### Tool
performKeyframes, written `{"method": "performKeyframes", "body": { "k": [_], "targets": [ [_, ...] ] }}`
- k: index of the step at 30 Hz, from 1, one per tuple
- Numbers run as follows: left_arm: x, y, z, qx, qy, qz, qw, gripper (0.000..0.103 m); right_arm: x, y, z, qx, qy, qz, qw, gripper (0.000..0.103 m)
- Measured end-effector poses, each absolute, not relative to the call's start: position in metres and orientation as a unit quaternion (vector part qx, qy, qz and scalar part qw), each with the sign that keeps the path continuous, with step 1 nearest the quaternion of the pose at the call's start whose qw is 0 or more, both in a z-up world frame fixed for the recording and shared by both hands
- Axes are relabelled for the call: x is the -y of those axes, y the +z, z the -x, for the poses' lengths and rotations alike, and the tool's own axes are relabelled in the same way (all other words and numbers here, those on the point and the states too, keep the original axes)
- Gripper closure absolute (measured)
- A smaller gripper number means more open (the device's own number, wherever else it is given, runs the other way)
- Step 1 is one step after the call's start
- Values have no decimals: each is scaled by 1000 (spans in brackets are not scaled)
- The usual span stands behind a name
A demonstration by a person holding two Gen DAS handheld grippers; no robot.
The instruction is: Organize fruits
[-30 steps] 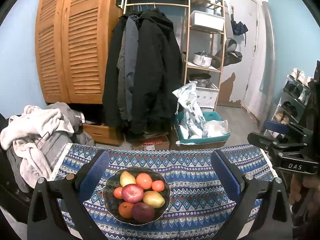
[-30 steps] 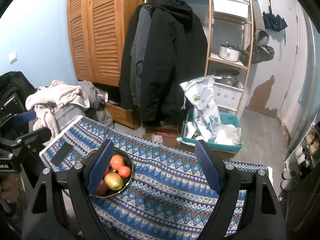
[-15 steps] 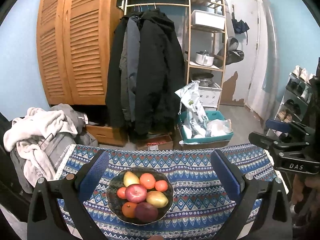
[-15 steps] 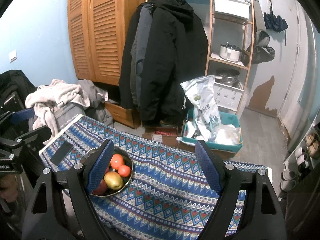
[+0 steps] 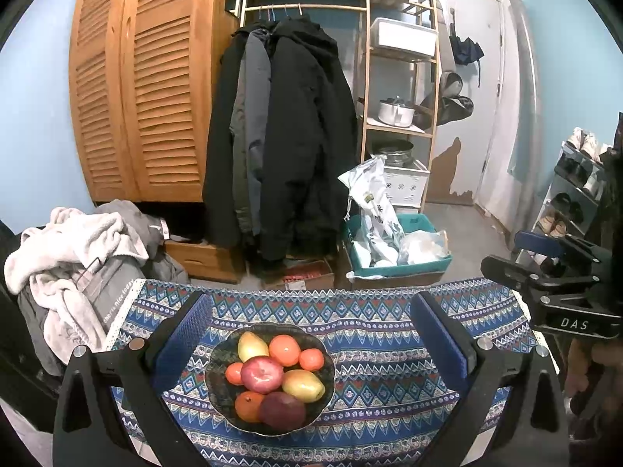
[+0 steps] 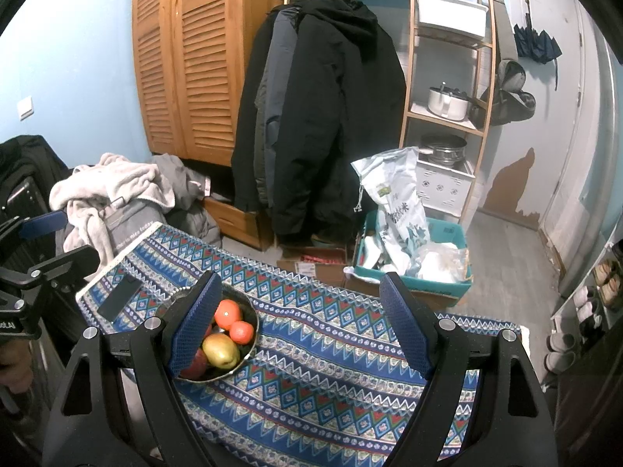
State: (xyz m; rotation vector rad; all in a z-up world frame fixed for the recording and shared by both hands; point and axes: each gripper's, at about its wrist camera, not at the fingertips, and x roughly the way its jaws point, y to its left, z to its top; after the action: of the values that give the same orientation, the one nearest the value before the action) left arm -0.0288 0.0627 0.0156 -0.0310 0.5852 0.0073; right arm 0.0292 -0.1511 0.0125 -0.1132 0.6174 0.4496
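Note:
A dark bowl sits on the patterned blue tablecloth, piled with fruit: a red apple, a yellow mango, a pear, oranges and a dark red fruit. My left gripper hovers open above the bowl's near side, nothing between its blue pads. My right gripper is open over the cloth, right of the bowl; its left finger hides part of the fruit. Each gripper shows at the edge of the other's view: the right gripper and the left gripper.
A dark flat phone-like object lies on the cloth left of the bowl. Beyond the table are piled clothes, hanging coats, a teal box with bags, a shelf rack and a shoe rack.

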Motion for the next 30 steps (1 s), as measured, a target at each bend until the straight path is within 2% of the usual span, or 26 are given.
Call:
{"method": "performKeyframes", "body": {
  "k": [30],
  "targets": [
    [-64, 12, 30, -291, 0, 13, 957, 0, 151, 9, -30, -304, 223, 58, 924, 21]
  ]
}}
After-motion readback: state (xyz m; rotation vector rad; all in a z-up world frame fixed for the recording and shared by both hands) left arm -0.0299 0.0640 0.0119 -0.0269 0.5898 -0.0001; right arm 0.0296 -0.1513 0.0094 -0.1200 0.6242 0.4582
